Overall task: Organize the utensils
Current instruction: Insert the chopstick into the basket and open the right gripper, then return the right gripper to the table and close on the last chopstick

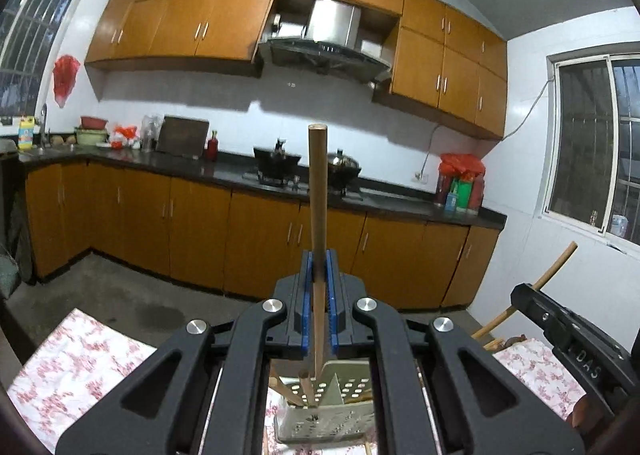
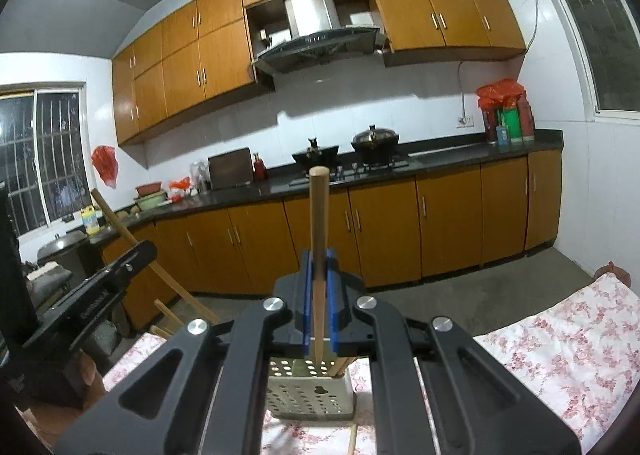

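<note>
Kitchen backdrop, chopsticks (image 1: pixel 318 215) (image 2: pixel 319 223) clamped, tips hidden

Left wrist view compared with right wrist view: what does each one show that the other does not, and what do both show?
Only the left wrist view shows the yellow bottle beside the tap at the sink and the right gripper at its right edge.

Only the right wrist view shows the grey metal lid at the left and the left gripper.

Both show a perforated metal utensil holder on the pink floral cloth, a wooden chopstick clamped between blue pads, the orange wooden cabinets and the steel range hood.
</note>
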A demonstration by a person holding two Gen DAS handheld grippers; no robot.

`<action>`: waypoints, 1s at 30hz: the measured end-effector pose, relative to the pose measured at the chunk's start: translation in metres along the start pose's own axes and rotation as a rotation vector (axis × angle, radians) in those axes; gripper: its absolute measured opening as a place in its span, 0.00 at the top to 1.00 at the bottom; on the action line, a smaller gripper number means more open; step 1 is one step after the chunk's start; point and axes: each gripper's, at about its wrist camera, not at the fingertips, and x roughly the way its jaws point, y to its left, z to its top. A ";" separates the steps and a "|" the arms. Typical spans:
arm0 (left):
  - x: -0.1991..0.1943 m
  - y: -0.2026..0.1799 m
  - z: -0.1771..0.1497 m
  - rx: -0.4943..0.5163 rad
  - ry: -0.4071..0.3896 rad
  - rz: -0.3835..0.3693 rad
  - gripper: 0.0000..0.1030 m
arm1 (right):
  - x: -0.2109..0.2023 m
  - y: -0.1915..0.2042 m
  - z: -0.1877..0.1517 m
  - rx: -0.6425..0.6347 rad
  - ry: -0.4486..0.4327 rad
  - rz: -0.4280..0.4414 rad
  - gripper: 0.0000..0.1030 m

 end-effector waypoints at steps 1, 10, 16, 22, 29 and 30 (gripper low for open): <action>0.003 0.001 -0.003 -0.003 0.012 -0.003 0.93 | 0.004 -0.001 -0.002 -0.001 0.010 -0.001 0.92; 0.010 0.009 -0.016 -0.016 0.083 -0.011 0.92 | 0.018 0.003 -0.014 -0.006 0.057 0.003 0.90; -0.002 0.011 -0.006 -0.027 0.068 -0.003 0.79 | -0.003 0.002 -0.006 -0.014 0.020 -0.009 0.87; -0.037 0.017 0.002 -0.017 0.035 0.024 0.70 | -0.043 -0.016 -0.008 0.000 -0.004 -0.049 0.78; -0.075 0.050 -0.047 0.006 0.154 0.141 0.59 | -0.050 -0.053 -0.084 0.049 0.206 -0.137 0.73; -0.074 0.055 -0.058 0.005 0.189 0.154 0.59 | -0.046 -0.055 -0.099 0.055 0.257 -0.148 0.73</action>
